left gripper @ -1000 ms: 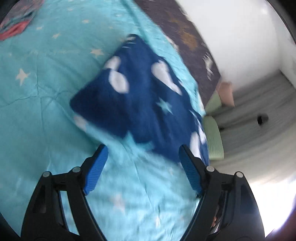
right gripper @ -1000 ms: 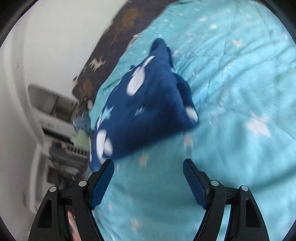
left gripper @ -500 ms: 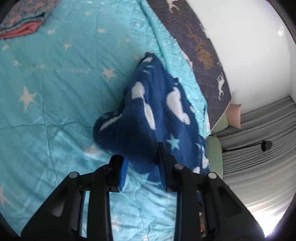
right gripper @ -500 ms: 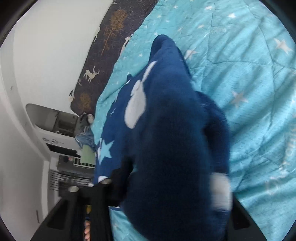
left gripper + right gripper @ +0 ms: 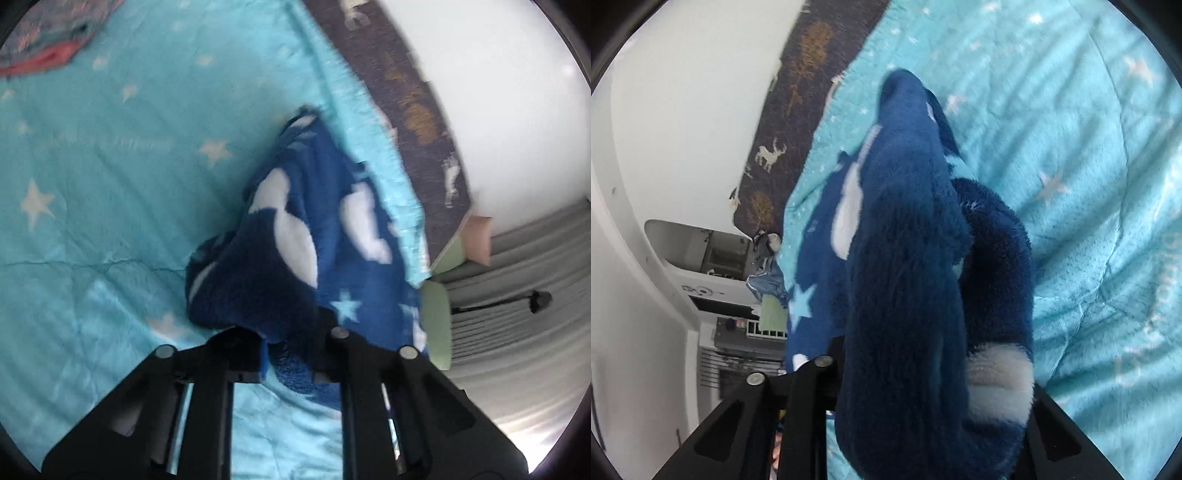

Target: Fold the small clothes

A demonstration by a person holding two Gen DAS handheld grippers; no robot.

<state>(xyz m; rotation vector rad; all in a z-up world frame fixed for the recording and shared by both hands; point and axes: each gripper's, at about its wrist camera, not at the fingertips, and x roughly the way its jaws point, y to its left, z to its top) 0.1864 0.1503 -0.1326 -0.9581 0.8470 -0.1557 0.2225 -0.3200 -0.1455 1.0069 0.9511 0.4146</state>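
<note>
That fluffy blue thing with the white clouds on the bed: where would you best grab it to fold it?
By its near edge, one corner in each tool, coming in low from the front over the bedspread. The blue fleece garment is soft and floppy, so only a pinched hem gives control. The left tool and right tool each seem to grip it that way now.

White wall [image 5: 498, 110]; grey curtain [image 5: 517, 314]; turquoise star-print bedspread [image 5: 110, 166].
</note>
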